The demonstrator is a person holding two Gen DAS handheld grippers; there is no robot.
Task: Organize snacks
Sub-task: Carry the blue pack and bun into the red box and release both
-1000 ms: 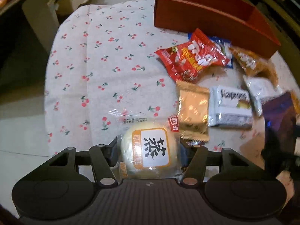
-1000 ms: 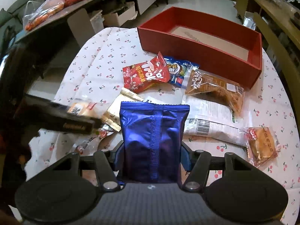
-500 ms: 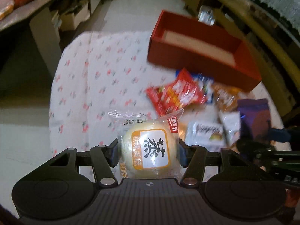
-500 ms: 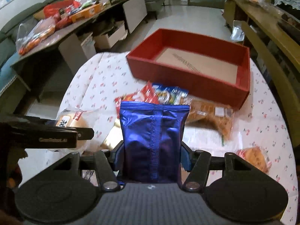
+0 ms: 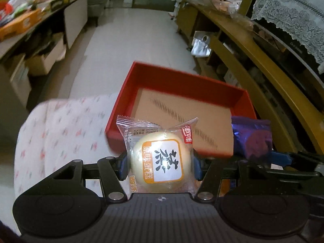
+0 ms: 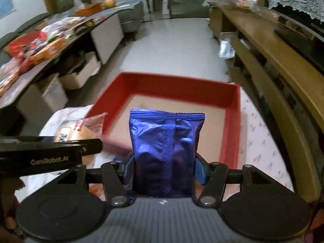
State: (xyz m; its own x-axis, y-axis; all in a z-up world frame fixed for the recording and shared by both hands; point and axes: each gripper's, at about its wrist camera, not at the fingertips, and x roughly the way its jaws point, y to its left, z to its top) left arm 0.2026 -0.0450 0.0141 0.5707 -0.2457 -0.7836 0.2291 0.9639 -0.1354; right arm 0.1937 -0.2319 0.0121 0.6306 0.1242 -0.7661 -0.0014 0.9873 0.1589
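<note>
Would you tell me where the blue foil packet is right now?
The blue foil packet stands upright, clamped in the right gripper, in front of the red box.

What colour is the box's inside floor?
Tan cardboard inside the red box, best seen in the right wrist view.

- The left gripper (image 5: 160, 163) has risen off the cherry-print cloth (image 5: 60, 129) and gone forward, carrying the wrapped steamed cake (image 5: 162, 160) up to the near wall of the red box (image 5: 182, 81).
- The right gripper (image 6: 164, 170) has likewise lifted and advanced; its blue packet (image 6: 165, 151) now stands before the box's cardboard floor.
- The loose snacks on the table have dropped out of both views.
</note>
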